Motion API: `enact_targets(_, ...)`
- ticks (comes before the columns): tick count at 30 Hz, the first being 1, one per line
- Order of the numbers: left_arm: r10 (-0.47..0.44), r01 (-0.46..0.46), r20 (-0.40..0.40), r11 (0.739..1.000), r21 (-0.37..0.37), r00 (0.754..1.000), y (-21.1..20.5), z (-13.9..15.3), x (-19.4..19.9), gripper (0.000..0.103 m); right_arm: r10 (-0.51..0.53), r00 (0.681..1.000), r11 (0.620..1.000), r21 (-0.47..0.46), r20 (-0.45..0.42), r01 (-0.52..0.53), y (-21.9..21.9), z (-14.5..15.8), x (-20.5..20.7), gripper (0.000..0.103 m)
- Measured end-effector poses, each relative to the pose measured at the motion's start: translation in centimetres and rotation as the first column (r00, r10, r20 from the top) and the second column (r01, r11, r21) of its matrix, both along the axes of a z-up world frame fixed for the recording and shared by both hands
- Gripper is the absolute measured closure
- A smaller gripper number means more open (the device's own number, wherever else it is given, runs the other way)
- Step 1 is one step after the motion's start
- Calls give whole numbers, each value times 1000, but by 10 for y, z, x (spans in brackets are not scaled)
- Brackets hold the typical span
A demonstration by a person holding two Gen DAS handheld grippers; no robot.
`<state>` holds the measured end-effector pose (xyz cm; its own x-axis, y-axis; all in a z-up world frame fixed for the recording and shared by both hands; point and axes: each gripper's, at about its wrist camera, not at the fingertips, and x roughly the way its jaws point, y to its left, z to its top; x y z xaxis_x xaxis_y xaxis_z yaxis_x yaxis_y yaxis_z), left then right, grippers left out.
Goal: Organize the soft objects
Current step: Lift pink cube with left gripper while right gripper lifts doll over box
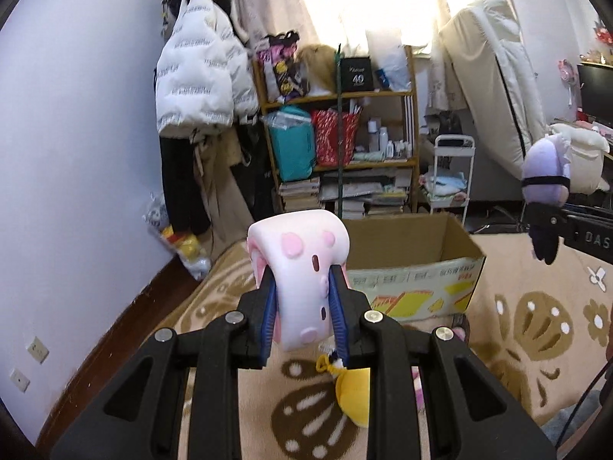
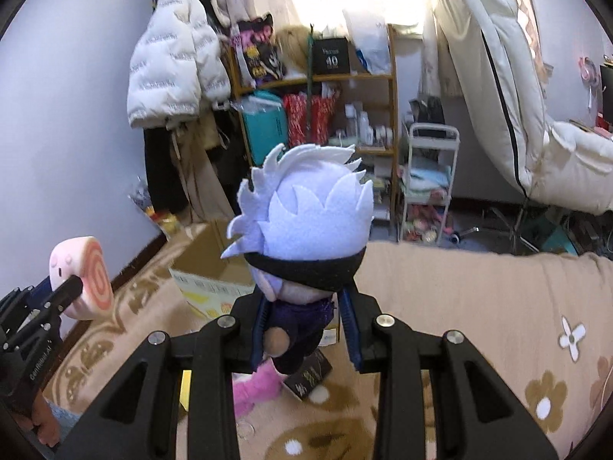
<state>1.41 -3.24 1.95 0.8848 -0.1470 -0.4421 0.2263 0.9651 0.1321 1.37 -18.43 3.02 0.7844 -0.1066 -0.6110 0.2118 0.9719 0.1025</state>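
My left gripper [image 1: 300, 295] is shut on a pink roll-cake plush [image 1: 302, 264] and holds it in the air above the carpet, just before an open cardboard box [image 1: 413, 264]. The plush also shows in the right wrist view [image 2: 82, 276]. My right gripper [image 2: 302, 318] is shut on a white-haired doll plush [image 2: 306, 226] with a black blindfold and dark body, held up in the air. That doll shows at the right of the left wrist view [image 1: 546, 188]. The box sits behind and left of the doll [image 2: 207, 268].
A yellow plush [image 1: 354, 395] lies on the patterned carpet [image 1: 536, 326] under my left gripper. A pink plush [image 2: 254, 387] and a black packet [image 2: 310, 377] lie under my right. A shelf [image 1: 337, 134], white cart [image 1: 450, 176], hanging coat [image 1: 203, 76] and folded mattress [image 1: 494, 88] stand behind.
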Motion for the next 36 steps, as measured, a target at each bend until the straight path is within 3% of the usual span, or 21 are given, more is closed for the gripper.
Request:
enact_targets(7, -30, 32, 74, 999, -27, 997, -11, 36, 16, 78, 42, 998, 995, -90, 50, -38, 2, 26, 20, 68)
enact_targets(17, -71, 79, 118, 994, -69, 990, -31, 60, 64, 78, 67, 992, 993, -108, 103, -56, -3, 49, 54, 67)
enact_targets(28, -74, 72, 181, 997, 18, 981, -57, 39, 85, 77, 70, 993, 988, -145, 94, -55, -1, 18, 82, 67)
enact_targets(31, -100, 104, 135, 994, -20, 986, -59, 30, 94, 77, 72, 994, 990, -127, 86, -61, -1, 7, 90, 67)
enact_targets(36, -102, 103, 100, 995, -5, 990, -65, 11, 110, 77, 78, 996, 992, -98, 40, -74, -2, -17, 105, 67)
